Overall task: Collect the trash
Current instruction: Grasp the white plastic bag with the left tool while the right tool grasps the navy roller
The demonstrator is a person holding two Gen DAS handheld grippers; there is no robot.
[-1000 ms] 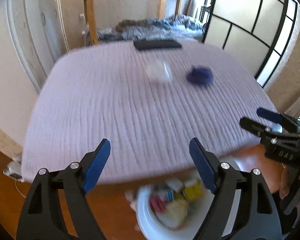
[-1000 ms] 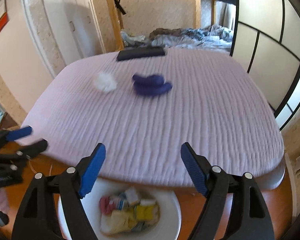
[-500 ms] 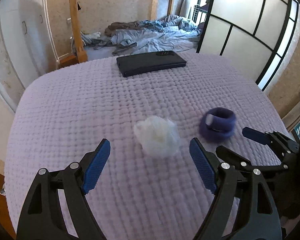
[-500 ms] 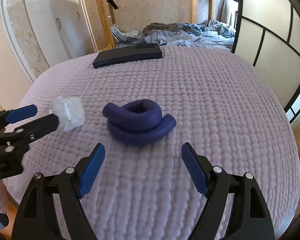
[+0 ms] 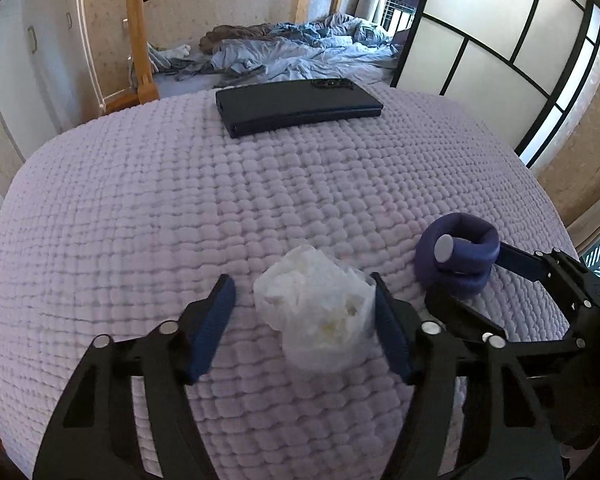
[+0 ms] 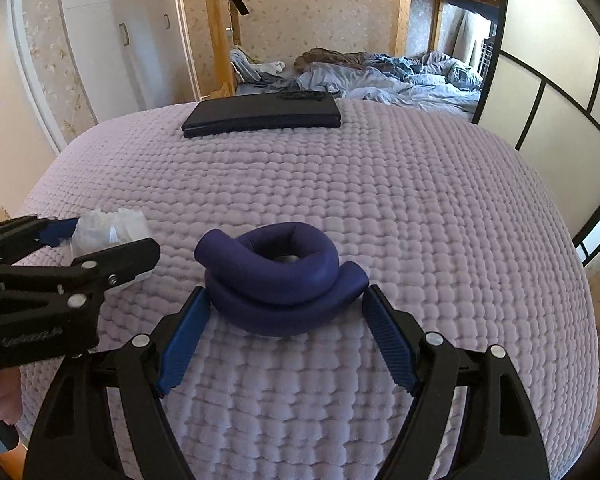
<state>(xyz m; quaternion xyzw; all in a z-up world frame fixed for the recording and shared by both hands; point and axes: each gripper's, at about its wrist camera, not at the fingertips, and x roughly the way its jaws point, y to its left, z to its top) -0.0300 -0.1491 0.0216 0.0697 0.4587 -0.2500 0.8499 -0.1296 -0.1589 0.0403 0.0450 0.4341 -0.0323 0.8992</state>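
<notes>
A crumpled white tissue wad (image 5: 318, 310) lies on the lilac quilted surface (image 5: 260, 200). My left gripper (image 5: 302, 316) is open with the wad between its blue fingers, the right finger touching it. A coiled dark blue foam tube (image 6: 278, 276) lies to the right of the wad. My right gripper (image 6: 286, 322) is open with its fingers at either side of the coil's near edge. The wad (image 6: 108, 226) and the left gripper (image 6: 100, 240) show at the left of the right wrist view. The coil (image 5: 458, 258) and the right gripper (image 5: 476, 276) show at the right of the left wrist view.
A dark flat case (image 5: 296, 106) lies at the far edge of the quilted surface; it also shows in the right wrist view (image 6: 262, 114). Behind it is a bed with rumpled blue bedding (image 5: 300, 52), a wooden post (image 5: 138, 28) and sliding panel doors (image 5: 500, 52).
Both grippers have moved forward from over the floor bin onto the quilt. The left now straddles the tissue wad and the right straddles the blue coil. Both stayed open.
</notes>
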